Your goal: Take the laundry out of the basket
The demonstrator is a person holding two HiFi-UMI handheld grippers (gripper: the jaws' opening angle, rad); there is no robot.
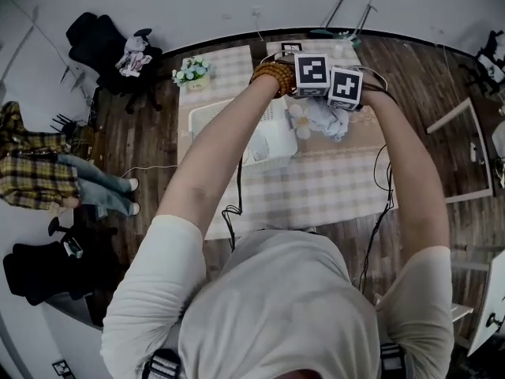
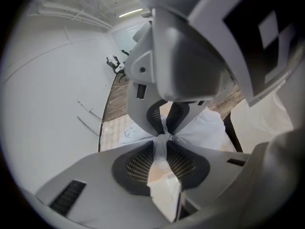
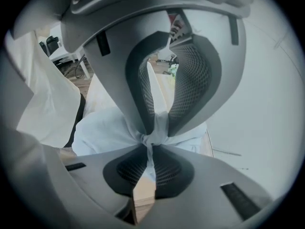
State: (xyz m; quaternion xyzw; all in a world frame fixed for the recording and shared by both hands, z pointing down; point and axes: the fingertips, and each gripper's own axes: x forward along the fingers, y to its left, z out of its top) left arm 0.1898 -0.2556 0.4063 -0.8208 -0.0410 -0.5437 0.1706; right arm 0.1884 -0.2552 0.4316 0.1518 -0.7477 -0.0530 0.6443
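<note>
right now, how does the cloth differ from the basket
The basket stands on the table on its own. The cloth is out of it, to its right in the head view, pinched by the left gripper and the right gripper.
The basket is stiff and boxy; the cloth is soft and bunched.
The basket looks bigger than the bunched cloth.
Both are pale, nearly white.

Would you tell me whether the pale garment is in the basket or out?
Out: left gripper and right gripper hold the garment over the tablecloth, beside the basket.
</note>
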